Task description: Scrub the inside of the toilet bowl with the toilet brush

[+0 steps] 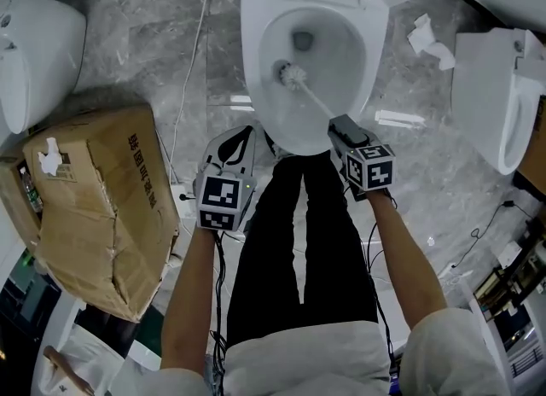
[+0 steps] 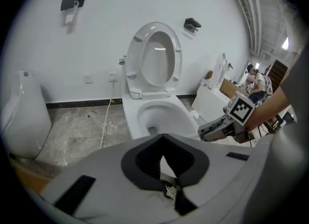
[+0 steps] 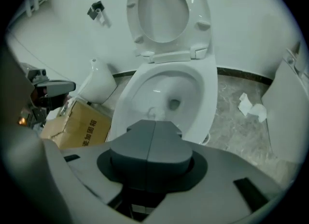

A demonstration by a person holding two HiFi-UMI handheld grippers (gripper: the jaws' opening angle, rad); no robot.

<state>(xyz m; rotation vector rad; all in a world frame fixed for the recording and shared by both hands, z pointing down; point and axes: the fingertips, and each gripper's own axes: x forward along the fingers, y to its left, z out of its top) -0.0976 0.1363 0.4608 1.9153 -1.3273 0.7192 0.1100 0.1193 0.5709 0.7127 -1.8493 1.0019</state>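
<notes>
The white toilet bowl (image 1: 256, 61) stands open at the top of the head view, seat and lid raised. Inside it lies the toilet brush's white bristle head (image 1: 290, 74), low on the left near the drain. Its thin handle (image 1: 317, 104) runs down-right into my right gripper (image 1: 337, 125), which is shut on the handle just above the bowl's front rim. In the right gripper view the jaws (image 3: 153, 121) meet over the bowl (image 3: 193, 88) and hide the handle. My left gripper (image 1: 243, 134) hovers left of the bowl's front, fingertips together, holding nothing.
A dented cardboard box (image 1: 94, 206) sits on the floor at the left, with a white fixture (image 1: 34, 53) behind it. A second toilet (image 1: 499, 96) stands at the right. Crumpled paper (image 1: 426, 40) and a white cable (image 1: 192, 70) lie on the marble floor.
</notes>
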